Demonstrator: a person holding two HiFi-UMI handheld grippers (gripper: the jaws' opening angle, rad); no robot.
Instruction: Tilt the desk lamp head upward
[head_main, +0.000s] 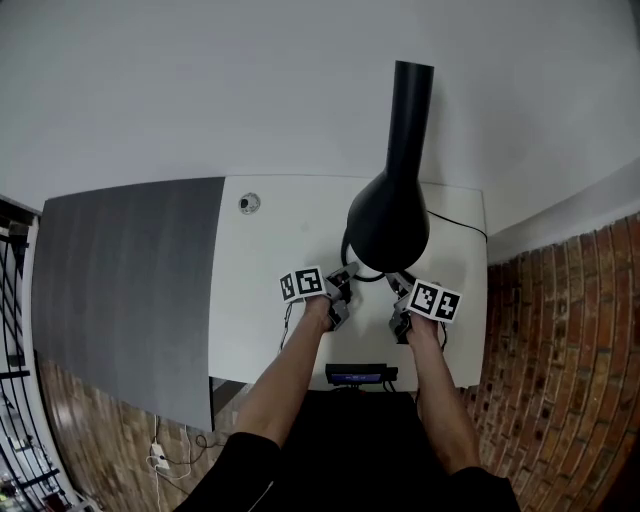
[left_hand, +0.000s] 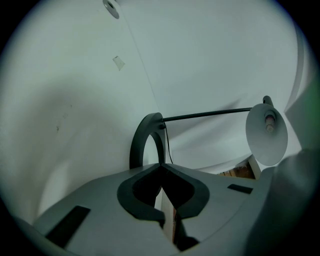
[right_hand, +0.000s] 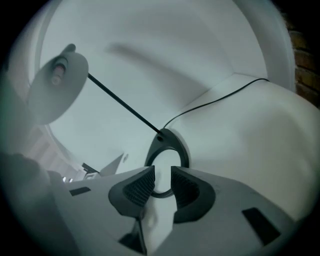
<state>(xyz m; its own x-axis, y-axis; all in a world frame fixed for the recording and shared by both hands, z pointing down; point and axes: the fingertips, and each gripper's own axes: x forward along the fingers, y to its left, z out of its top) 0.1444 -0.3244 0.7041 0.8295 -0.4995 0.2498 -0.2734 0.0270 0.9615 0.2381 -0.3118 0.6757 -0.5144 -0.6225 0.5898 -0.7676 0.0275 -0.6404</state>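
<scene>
A small round fitting (head_main: 249, 203) is lying on the white table (head_main: 270, 340), and a grey panel (head_main: 130, 290) is adjoining its left edge.

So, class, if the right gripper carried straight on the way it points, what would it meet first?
Probably the lamp's ring base, which lies just beyond the open jaw tips of the right gripper; depth is hard to judge.

The ring base (right_hand: 162, 137) lies by the surface's (head_main: 270, 330) near edge, between left tool (head_main: 343, 284) and right tool (head_main: 402, 302), under the lamp head (head_main: 388, 220), its cable (right_hand: 220, 97) running to the far right corner.
</scene>
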